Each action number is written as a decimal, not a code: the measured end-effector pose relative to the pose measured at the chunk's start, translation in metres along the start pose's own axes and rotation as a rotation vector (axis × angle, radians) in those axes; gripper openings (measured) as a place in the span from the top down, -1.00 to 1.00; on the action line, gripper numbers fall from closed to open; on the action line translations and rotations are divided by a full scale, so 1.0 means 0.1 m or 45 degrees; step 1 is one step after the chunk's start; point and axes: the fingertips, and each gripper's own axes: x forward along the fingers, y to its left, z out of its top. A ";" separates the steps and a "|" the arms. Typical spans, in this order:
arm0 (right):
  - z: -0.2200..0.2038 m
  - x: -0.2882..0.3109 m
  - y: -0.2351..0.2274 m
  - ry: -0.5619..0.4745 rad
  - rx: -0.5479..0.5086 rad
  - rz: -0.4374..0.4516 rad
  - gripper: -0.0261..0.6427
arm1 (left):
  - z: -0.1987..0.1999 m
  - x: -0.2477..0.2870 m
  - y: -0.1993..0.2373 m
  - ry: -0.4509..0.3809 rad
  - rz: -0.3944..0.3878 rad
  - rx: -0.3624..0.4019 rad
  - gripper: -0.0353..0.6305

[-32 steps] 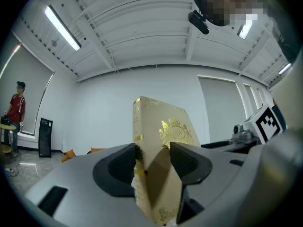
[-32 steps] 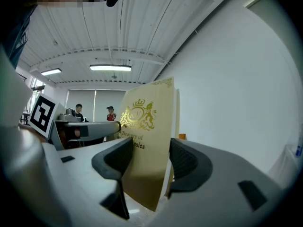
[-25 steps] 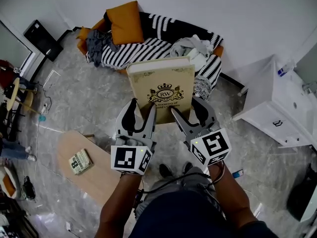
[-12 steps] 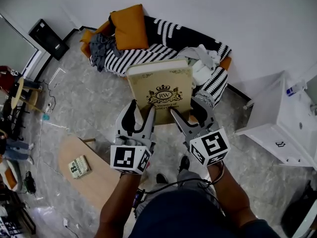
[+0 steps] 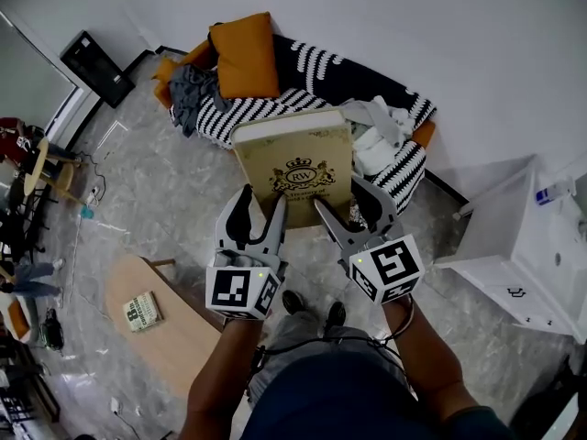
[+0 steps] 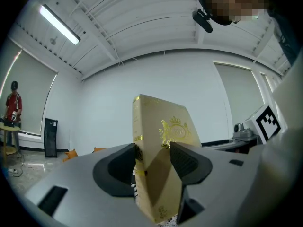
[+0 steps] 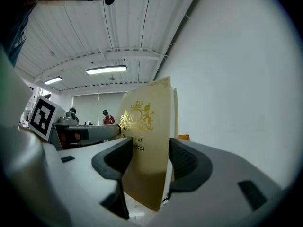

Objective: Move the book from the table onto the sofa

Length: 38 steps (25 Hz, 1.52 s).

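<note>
A thick cream-gold book (image 5: 295, 165) with a gold crest is carried flat in the air, its near edge clamped by both grippers. My left gripper (image 5: 260, 211) is shut on the book's (image 6: 158, 160) near left corner, and my right gripper (image 5: 340, 206) is shut on the near right corner, the cover (image 7: 144, 150) standing between its pads. The sofa (image 5: 303, 85), draped in a black-and-white striped throw with an orange cushion (image 5: 246, 55), lies just beyond the book's far edge.
A low oval wooden table (image 5: 170, 324) with a small green-white book (image 5: 142, 310) sits at lower left. A white cabinet (image 5: 527, 259) stands at right. Crumpled clothes (image 5: 381, 131) lie on the sofa's right end. A black speaker (image 5: 96, 67) leans by the left wall.
Both grippers and the book have travelled toward the sofa, which now sits closer under the book's far edge; the wooden table has slid back and left. The grips are unchanged.
</note>
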 end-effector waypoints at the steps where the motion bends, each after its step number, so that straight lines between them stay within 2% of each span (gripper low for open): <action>1: 0.00 0.04 -0.03 0.000 -0.001 0.002 0.16 | 0.00 0.04 0.02 0.000 0.003 -0.001 0.26; 4: 0.02 0.24 -0.12 0.004 0.001 0.002 0.16 | 0.00 0.21 0.15 0.002 0.005 -0.003 0.26; 8: 0.16 0.79 -0.25 0.023 0.009 -0.008 0.16 | 0.10 0.60 0.58 0.019 -0.002 -0.021 0.26; 17: -0.07 1.20 -0.35 0.006 -0.002 -0.045 0.16 | -0.14 0.87 0.90 0.011 -0.036 -0.012 0.26; 24: 0.01 2.05 -0.39 0.033 -0.003 -0.085 0.17 | -0.06 1.37 1.64 0.027 -0.082 -0.025 0.26; 38: -0.11 2.76 -0.77 0.045 0.034 -0.071 0.17 | -0.21 2.04 2.09 0.070 -0.061 -0.003 0.25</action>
